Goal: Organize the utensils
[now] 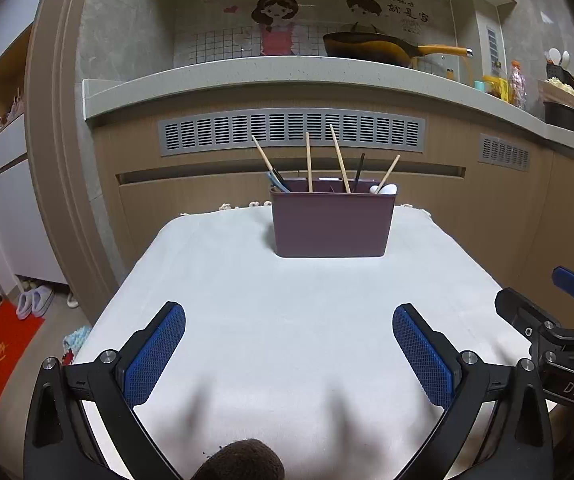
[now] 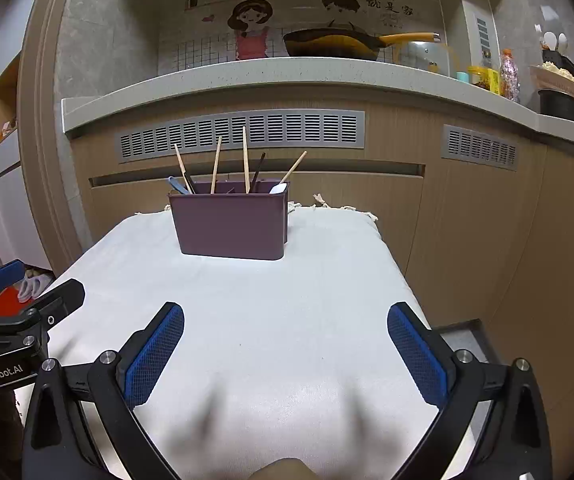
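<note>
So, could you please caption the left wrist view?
Open left gripper over white cloth, facing utensil-filled purple caddy.

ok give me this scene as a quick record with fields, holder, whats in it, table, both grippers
holder: purple utensil holder, upright at the far end of the table
contents: wooden chopsticks, dark chopsticks, white spoon, blue utensil, all standing inside
table: white cloth, nothing loose on it
left gripper: open, fingers empty
right gripper: open, fingers empty
</note>
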### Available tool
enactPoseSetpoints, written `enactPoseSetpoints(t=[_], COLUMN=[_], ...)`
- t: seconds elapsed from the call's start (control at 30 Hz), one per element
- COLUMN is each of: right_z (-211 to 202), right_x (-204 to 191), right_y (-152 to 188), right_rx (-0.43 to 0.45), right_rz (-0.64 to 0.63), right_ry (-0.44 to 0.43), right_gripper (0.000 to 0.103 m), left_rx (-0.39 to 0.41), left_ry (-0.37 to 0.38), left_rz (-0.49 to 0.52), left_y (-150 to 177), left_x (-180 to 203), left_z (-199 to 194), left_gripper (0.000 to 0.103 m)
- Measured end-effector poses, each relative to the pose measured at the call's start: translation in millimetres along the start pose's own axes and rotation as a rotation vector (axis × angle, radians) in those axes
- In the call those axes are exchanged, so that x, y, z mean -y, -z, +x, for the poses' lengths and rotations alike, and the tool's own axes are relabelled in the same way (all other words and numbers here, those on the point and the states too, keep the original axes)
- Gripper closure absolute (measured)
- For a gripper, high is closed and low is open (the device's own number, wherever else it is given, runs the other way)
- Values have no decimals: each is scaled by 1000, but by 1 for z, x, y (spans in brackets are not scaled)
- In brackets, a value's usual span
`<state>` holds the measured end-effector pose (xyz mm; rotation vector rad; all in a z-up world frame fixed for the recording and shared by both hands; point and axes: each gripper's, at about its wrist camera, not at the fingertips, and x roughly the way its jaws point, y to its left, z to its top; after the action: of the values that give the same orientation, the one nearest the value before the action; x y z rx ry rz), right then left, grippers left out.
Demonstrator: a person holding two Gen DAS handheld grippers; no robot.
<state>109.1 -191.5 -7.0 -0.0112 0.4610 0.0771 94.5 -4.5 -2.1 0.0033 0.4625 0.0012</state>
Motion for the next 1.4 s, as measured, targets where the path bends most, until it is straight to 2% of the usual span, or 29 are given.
enactPoseSetpoints(t=[1.4], right_z=[-1], right_x=[5], right_y=[0], right_rx=[-4], right_rz=[11], right_ry=[3], right_gripper=[2], left_rx=[-9], left_ry=[10], left_rz=[12], left_y=[3], left_x=[-2], left_z=[3], left_gripper=[0])
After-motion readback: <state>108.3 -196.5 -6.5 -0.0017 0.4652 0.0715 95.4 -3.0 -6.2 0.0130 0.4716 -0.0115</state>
